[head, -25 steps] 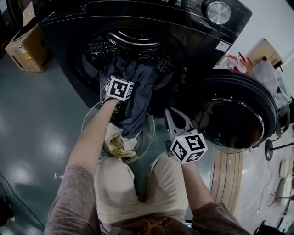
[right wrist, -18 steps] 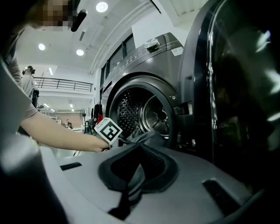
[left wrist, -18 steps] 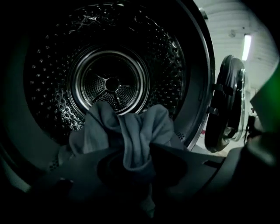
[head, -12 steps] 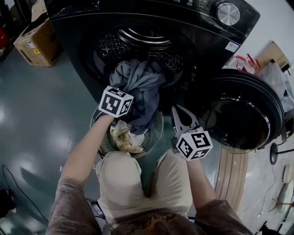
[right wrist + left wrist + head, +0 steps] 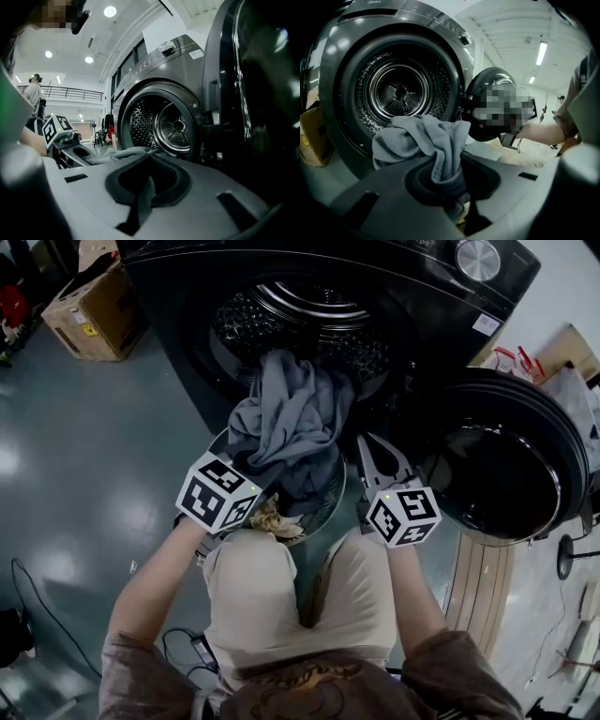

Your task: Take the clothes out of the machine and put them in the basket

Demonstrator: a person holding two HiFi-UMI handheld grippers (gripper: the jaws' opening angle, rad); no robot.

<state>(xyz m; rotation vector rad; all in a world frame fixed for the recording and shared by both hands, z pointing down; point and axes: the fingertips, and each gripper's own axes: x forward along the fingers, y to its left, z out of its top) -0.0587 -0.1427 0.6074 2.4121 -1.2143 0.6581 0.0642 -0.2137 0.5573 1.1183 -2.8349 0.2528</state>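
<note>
The step in hand was the carry from machine to basket. The left gripper (image 5: 449, 185) had its jaws pinched tight on a fold of the grey garment (image 5: 291, 418), which hung bunched in front of the open drum (image 5: 309, 315) and above the basket (image 5: 330, 495) (a pale crumpled piece (image 5: 272, 519) already lay inside). The right gripper (image 5: 373, 448) waited just beside the cloth, its jaws drawn together on nothing. The next move probably called for lowering the garment over the basket's rim and loosening the grip, making sure the trailing end cleared the drum's lip.
</note>
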